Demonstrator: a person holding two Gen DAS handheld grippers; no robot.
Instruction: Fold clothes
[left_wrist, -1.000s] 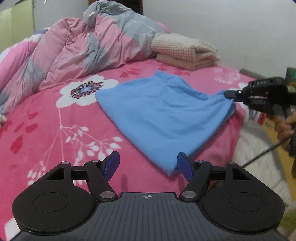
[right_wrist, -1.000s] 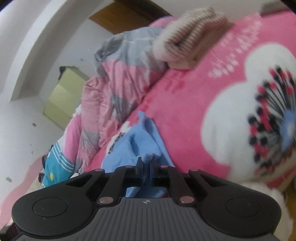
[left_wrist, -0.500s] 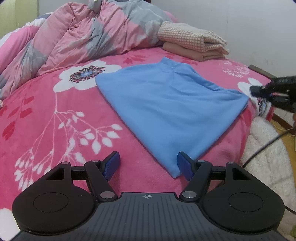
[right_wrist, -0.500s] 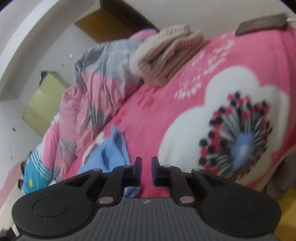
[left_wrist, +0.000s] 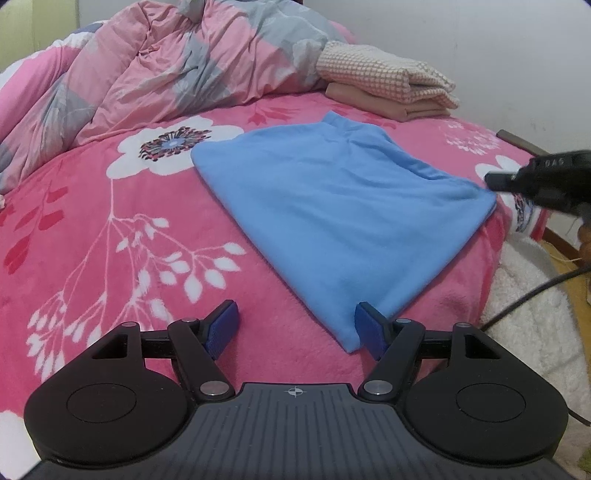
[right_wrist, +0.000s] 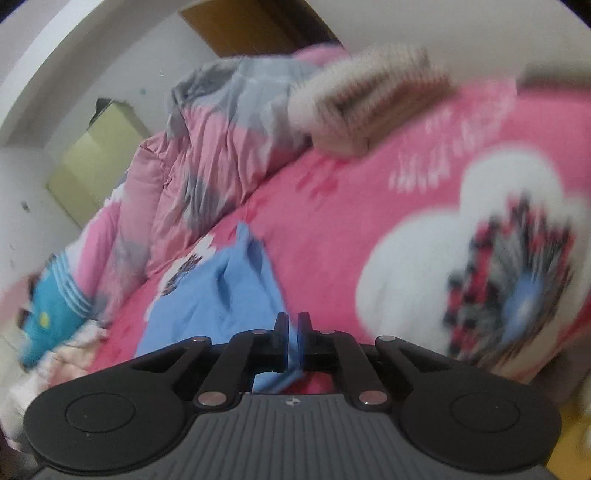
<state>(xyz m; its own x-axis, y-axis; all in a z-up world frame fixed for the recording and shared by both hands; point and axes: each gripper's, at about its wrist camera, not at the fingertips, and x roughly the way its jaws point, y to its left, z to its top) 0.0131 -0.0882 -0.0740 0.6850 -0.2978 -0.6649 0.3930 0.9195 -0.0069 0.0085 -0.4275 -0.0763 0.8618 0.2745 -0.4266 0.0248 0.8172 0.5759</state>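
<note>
1. A rumpled pink-and-grey quilt (left_wrist: 177, 70) is heaped along the bed's (left_wrist: 92, 236) far edge, on a pink floral blanket.
2. The left gripper (left_wrist: 295, 325) has its fingers wide; the blue garment's (left_wrist: 343, 214) near corner lies between them.
3. Folded clothes (left_wrist: 388, 85) sit at the far right corner.
4. The right gripper (right_wrist: 292, 332) pinches the garment's right corner; its lettering is unreadable.

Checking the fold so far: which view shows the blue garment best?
The left wrist view: the blue garment lies sharp and whole on the bed. The right wrist view shows only a blurred, bunched part.
</note>
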